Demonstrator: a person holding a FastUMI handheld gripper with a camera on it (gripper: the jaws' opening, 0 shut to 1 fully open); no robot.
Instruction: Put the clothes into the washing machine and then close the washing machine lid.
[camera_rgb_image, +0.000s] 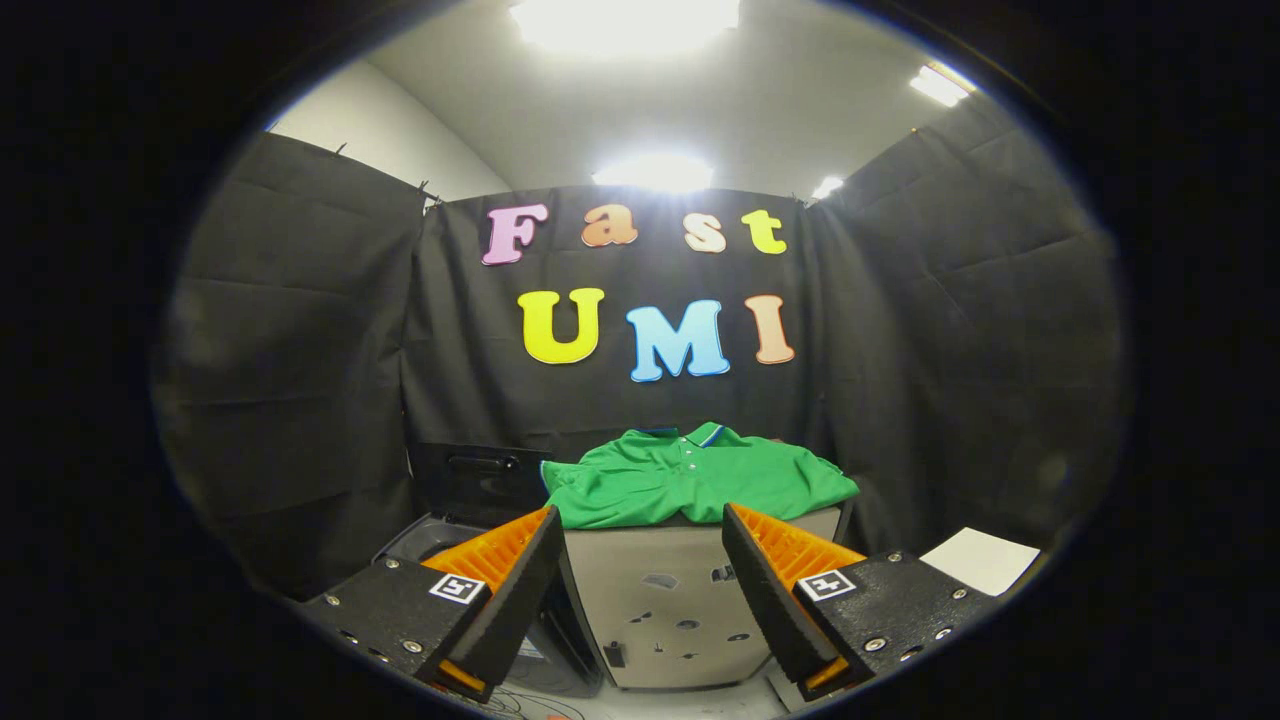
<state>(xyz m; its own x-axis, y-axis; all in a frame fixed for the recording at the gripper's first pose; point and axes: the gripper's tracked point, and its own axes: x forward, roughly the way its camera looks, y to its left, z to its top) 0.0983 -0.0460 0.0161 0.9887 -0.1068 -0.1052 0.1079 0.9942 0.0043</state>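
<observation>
Green polo shirt (695, 478) is folded, lying flat on top of a beige cabinet (680, 610), collar toward the back wall, button placket facing up. The front hem drapes just over the cabinet's top edge. Nothing is touching it.

Washing machine (440, 545) sits just beside the cabinet, on its left and lower down. I can see a dark rounded top rim, and the lid (480, 480) stands upright behind it against the black cloth, so it's open. A bar handle shows on the lid's face. The drum interior is mostly hidden behind my left finger, so I can't tell what's inside.

Gripper (640, 545): jaws spread wide and holding nothing. The 2 fingers sit well apart with the cabinet front showing in the gap between them. The fingertips line up roughly with the shirt's front hem, but the shirt is beyond them, with no contact. Each finger carries 1 square marker tag on its base.

Cabinet front has several small holes and dark marks, plus a small latch-like part low down; too small to tell more.

White flat sheet (980, 558) off to the right of the cabinet, past the right finger. Loose cables on the floor below the cabinet. Black cloth wall (300, 380) encloses 3 sides, with ceiling lights (655, 172) above.
</observation>
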